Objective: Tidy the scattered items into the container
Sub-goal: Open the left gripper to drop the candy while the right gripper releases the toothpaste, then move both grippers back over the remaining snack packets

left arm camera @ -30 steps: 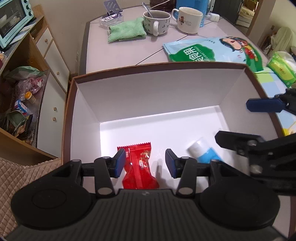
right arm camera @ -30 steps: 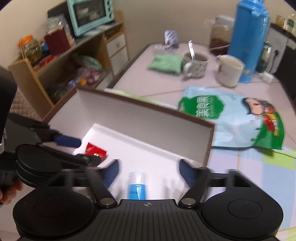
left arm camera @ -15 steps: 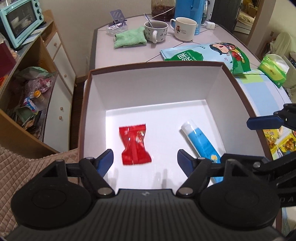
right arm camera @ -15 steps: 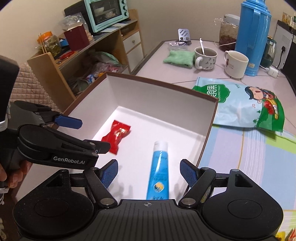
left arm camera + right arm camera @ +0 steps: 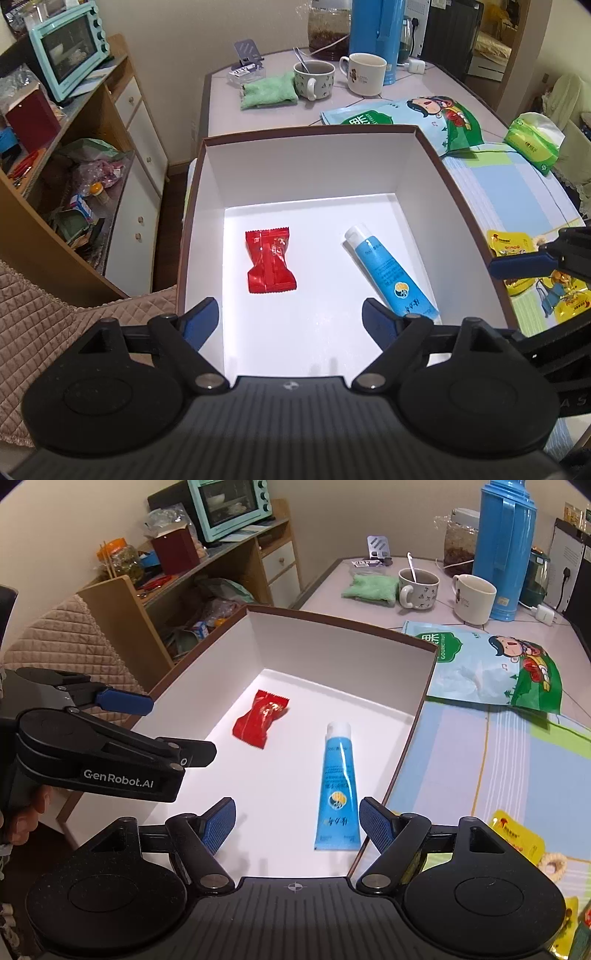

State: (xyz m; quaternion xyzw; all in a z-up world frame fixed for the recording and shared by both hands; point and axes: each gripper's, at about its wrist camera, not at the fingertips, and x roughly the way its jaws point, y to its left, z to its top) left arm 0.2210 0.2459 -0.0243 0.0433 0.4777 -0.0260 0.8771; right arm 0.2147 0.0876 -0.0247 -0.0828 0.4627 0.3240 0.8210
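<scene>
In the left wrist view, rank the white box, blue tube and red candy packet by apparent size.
1. white box
2. blue tube
3. red candy packet
The tube and the packet look close in size: the tube is longer, the packet wider.

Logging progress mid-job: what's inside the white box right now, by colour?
Red: 1, the red candy packet
Blue: 1, the blue tube
Total: 2, both lying apart on the floor of the box; neither open gripper holds anything.

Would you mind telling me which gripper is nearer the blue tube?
Right. The right gripper hangs just above the white-capped blue tube's flat end; the left gripper hangs beside it.
</scene>
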